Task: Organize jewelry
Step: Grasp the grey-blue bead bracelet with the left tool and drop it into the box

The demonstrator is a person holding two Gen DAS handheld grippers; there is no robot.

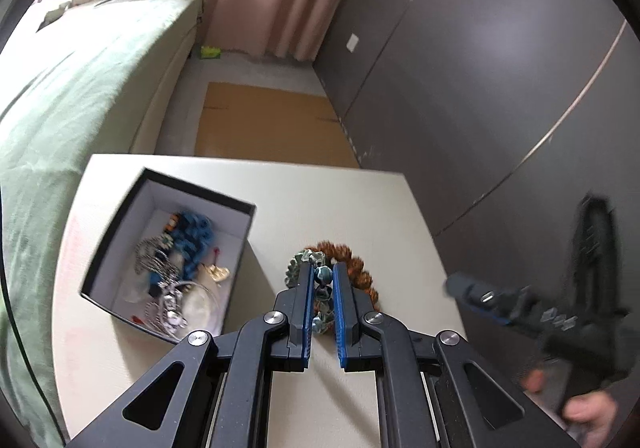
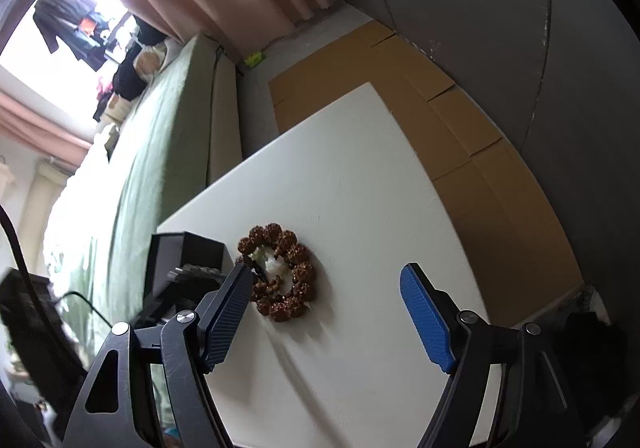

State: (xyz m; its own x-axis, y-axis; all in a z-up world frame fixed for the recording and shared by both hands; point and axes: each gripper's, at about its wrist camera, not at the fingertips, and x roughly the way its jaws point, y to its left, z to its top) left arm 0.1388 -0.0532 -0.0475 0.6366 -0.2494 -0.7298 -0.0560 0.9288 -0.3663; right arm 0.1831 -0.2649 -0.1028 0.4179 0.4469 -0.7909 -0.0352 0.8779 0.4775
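Observation:
My left gripper (image 1: 324, 269) is shut on a bracelet of green-blue stone beads (image 1: 322, 293), which hangs between its blue pads over the white table (image 1: 360, 200). Just behind it lies a ring of brown knobbly beads (image 1: 360, 268), which in the right wrist view is the brown bracelet (image 2: 298, 248) flat on the table (image 2: 360, 168). My right gripper (image 2: 326, 273) stands open above and in front of that brown bracelet, nothing between its fingers. From the left wrist view the right gripper (image 1: 480, 294) shows blurred at the right, held by a hand (image 1: 588, 408).
An open black box (image 1: 120, 232) with a white inside holds several pieces of jewelry (image 1: 176, 268) at the table's left; its dark side (image 2: 180, 248) shows left of the brown bracelet. A green-covered bed (image 1: 60, 108) runs along the left. Flat cardboard (image 1: 264, 124) lies on the floor.

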